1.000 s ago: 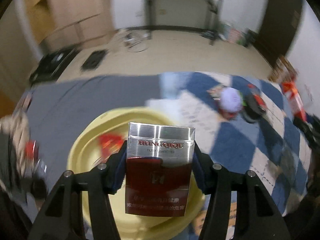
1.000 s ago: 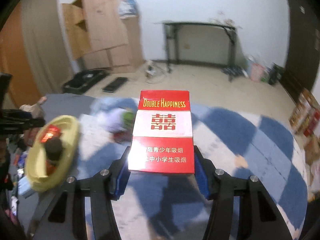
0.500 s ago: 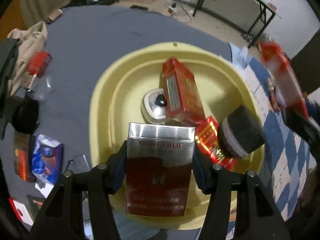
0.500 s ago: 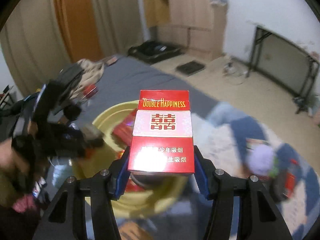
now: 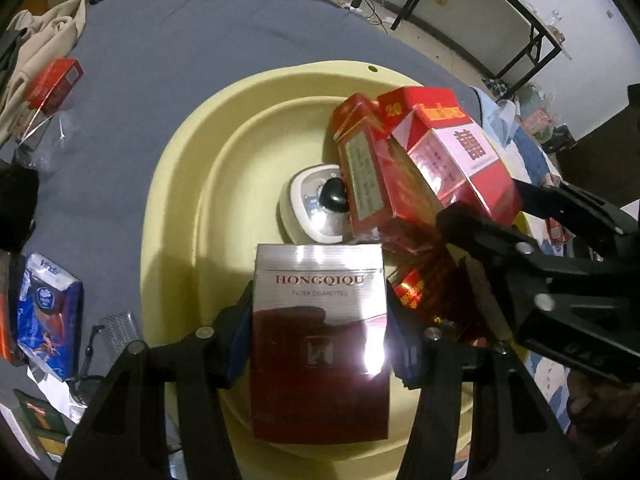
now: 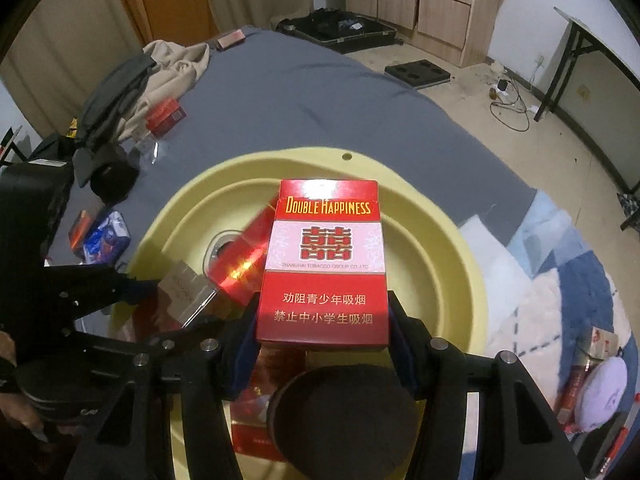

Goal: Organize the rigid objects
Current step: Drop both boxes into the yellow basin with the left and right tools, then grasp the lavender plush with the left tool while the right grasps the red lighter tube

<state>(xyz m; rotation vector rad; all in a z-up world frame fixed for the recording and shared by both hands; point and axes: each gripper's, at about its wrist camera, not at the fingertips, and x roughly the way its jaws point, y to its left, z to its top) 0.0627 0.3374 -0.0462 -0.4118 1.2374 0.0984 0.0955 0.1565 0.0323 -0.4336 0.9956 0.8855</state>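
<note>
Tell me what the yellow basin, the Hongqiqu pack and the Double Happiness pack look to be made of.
Yellow basin: probably moulded plastic, smooth and matte, with an even colour and a rounded rim.
Hongqiqu pack: card, apparently with a foil-like silver top and a glossy surface, given the bright glare.
Double Happiness pack: printed card with crisp folded edges and a slight sheen.

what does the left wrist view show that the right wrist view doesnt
Only the left wrist view shows the face of the silver and dark red Hongqiqu pack in the left tongs, and the black-knobbed disc unobstructed.

Only the right wrist view shows the dark round puck, the wooden cabinets and the black case.

Both show the yellow basin, the Double Happiness pack in the right tongs, and the grey bedsheet.
</note>
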